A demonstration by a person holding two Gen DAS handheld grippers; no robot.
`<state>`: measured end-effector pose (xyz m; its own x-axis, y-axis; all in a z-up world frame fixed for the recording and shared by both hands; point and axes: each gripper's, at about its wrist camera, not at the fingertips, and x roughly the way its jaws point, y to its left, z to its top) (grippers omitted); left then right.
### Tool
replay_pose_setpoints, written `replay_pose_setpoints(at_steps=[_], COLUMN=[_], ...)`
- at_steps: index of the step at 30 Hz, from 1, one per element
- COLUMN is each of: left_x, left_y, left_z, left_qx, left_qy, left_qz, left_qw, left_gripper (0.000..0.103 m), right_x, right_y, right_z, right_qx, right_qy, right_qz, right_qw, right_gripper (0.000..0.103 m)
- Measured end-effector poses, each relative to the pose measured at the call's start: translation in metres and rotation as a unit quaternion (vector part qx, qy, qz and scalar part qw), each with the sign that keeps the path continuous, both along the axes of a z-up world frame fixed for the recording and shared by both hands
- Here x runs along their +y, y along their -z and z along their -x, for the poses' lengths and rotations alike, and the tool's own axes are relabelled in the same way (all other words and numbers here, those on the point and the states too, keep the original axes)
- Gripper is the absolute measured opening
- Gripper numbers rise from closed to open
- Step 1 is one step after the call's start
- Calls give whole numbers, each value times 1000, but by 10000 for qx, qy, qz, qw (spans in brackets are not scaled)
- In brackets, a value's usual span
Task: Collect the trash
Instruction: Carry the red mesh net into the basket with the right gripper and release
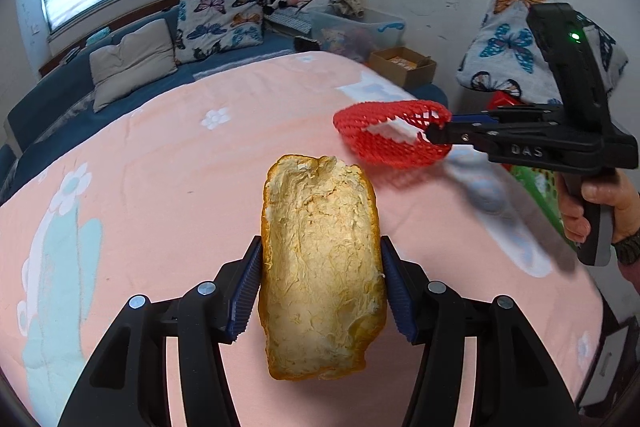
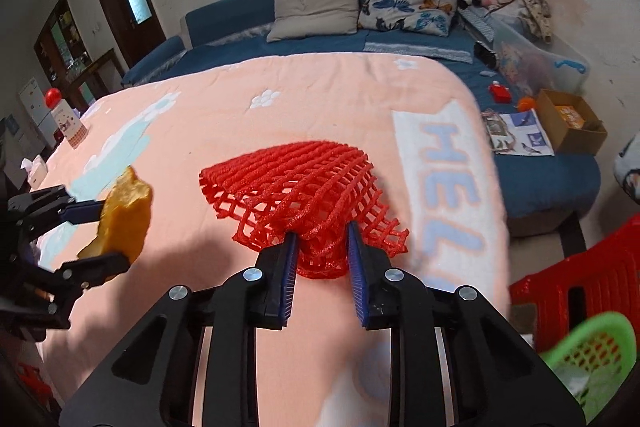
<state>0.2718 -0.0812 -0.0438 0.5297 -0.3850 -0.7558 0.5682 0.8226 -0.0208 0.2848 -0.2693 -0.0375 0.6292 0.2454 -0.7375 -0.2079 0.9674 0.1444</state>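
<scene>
While both tongs grip trash above the bed, left tongs clamping peel, right tongs pinching red netting, the green basket awaits both, I judge.

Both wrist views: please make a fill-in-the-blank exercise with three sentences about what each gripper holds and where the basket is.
1. The left gripper is shut on the yellow-orange piece of fruit peel, with its pale ____ side facing the camera.
2. The right gripper is shut on the ____ foam fruit net.
3. The green plastic basket sits beside the ____ blanket.

Missing words: inner; red; pink
</scene>
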Motion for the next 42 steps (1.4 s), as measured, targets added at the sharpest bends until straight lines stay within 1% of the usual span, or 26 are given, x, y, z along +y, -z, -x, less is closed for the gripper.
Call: replay_pose_setpoints(at_steps=[7,10,15,21,23,24,27,28,29,30,31,32,34,35,38,42], left_x=[-32,-51,-79,-117,-132,-137,-158,-165,-171,-175,-183,-187,-198,-201,-213,-228], left_y=[-7,-11,-18,-24,-24,-25,-25,-26,-26,-26,-27,-27,-28,-29,-29,-29], left_z=[26,40,60,80,87,89,99,102,104,106,108,109,112,113,113,115], left_qx=[8,-15,-58,-47,-42,-36,-37,-32,-28,-29,-27,-23,-25,-24,1,29], left_qy=[295,466,735,1081,1207,1247,1410,1468,1516,1548,1600,1631,1699,1721,1786,1860], left_qz=[111,132,175,247,251,254,249,250,251,248,247,246,248,253,262,243], left_qw=[9995,9988,9971,9938,9924,9919,9897,9888,9881,9876,9868,9863,9851,9848,9836,9823], left_gripper=[55,54,54,54,54,54,54,54,54,54,54,54,54,54,55,55], right_x=[-34,-51,-91,-139,-162,-162,-183,-187,-194,-200,-204,-209,-212,-215,-220,-225], right_y=[-18,-26,-37,-39,-35,-35,-28,-26,-23,-20,-18,-15,-12,-10,-7,-9], right_z=[58,85,130,168,184,184,196,198,201,205,207,209,212,214,220,230], right_qx=[-143,-212,-271,-228,-145,-145,-45,-12,55,72,93,137,185,222,290,246], right_qy=[229,376,765,1295,1604,1604,1870,1922,2025,2077,2127,2179,2268,2292,2381,2436], right_qz=[-132,-107,-4,224,423,423,504,503,505,501,496,512,554,575,658,578], right_qw=[9995,9990,9967,9911,9860,9860,9810,9801,9780,9769,9758,9745,9722,9714,9686,9679], right_gripper=[23,23,23,23,24,25,25,29,36,38,44,52,60,62,63,68])
